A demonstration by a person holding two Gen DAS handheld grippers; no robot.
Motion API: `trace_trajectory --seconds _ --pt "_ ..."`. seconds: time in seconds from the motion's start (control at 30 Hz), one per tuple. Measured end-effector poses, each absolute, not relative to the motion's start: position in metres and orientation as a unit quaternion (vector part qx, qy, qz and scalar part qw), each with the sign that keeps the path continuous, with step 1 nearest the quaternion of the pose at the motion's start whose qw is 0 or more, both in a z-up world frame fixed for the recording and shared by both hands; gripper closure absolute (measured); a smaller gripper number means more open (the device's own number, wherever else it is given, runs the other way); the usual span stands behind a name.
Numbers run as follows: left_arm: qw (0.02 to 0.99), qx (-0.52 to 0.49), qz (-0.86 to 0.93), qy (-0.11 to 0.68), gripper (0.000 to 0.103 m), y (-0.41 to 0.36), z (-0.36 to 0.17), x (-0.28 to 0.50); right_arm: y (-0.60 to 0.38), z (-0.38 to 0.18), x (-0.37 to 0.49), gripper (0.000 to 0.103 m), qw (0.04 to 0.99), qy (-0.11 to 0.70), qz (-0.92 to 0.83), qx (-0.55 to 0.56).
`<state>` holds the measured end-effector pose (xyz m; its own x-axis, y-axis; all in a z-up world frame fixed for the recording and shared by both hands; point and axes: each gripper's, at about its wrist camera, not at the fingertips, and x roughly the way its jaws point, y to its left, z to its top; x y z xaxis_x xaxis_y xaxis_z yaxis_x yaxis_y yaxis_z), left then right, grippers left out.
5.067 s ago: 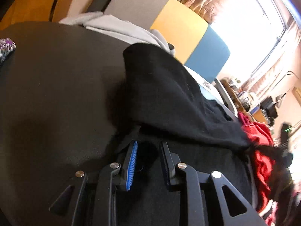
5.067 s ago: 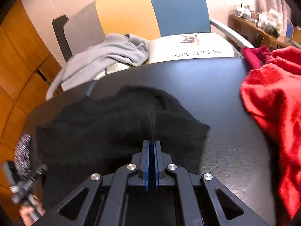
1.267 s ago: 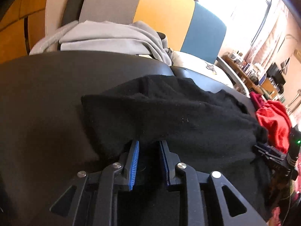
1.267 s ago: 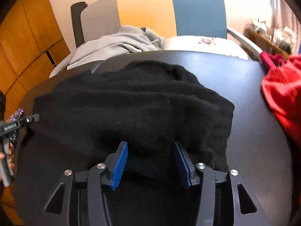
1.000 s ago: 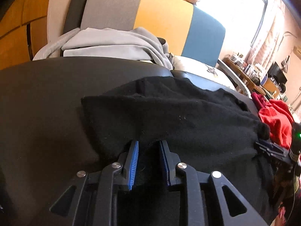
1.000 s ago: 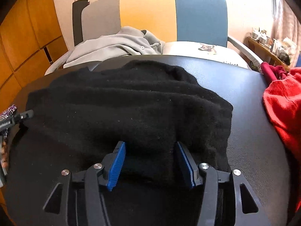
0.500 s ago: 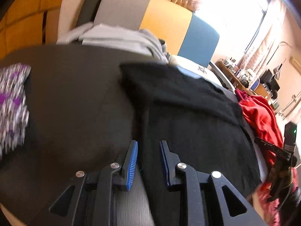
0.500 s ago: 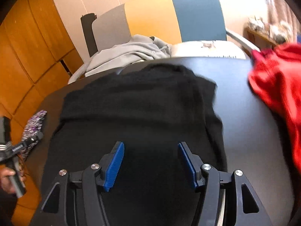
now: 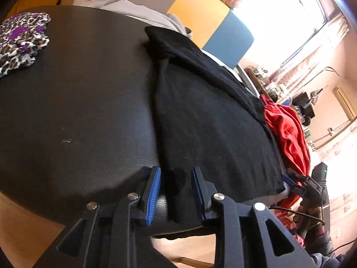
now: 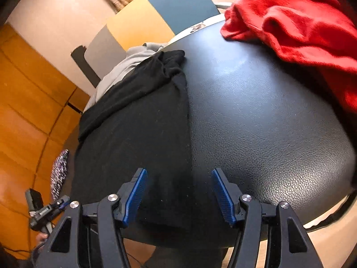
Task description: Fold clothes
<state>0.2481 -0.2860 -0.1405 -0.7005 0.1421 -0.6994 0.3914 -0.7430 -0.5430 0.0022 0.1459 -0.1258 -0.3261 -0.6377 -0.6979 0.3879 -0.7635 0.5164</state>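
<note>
Left gripper (image 9: 176, 192): I see its jaws have just been opening — black garment (image 9: 214, 129) edge between, pads not pressing.
Black garment: flat on bench (image 9: 78, 100), near edge hanging over.
Right gripper (image 10: 179, 194): jaws wide — holding nothing.

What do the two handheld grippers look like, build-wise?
Both match: the left gripper and right gripper have matte black linkage arms with triangular cutouts and silver pivot screws, and each finger carries a ribbed blue pad. Seen from the left wrist, the right unit trails a black cable.
</note>
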Motion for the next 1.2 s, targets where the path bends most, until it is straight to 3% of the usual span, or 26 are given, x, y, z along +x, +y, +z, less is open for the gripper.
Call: trace_trajectory --seconds 0.37,0.47,0.57,0.63,0.73,0.8,1.2 --pt "0.055 0.371 -0.853 0.363 0.070 -0.270 -0.143 0.245 0.121 -0.129 0.013 0.044 0.364 -0.092 -0.788 0.488" --pt "0.055 0.364 -0.843 0.392 0.070 -0.275 -0.146 0.249 0.117 -0.129 0.019 0.049 0.362 -0.071 -0.792 0.487" --pt "0.058 0.378 -0.834 0.398 0.071 -0.277 -0.145 0.246 0.115 -0.129 0.021 0.069 0.346 -0.040 -0.800 0.488" --pt "0.068 0.406 -0.836 0.362 0.072 -0.270 -0.139 0.236 0.115 -0.128 0.021 0.092 0.332 -0.018 -0.806 0.490" --pt "0.081 0.428 -0.838 0.329 0.078 -0.264 -0.136 0.229 0.116 -0.129 0.019 0.094 0.330 -0.013 -0.806 0.492" --pt "0.078 0.426 -0.827 0.357 0.100 -0.273 -0.139 0.232 0.114 -0.128 0.020 0.095 0.329 -0.009 -0.807 0.490" --pt "0.025 0.388 -0.817 0.426 0.100 -0.289 -0.137 0.288 0.128 -0.134 0.029 0.096 0.376 -0.066 -0.761 0.525"
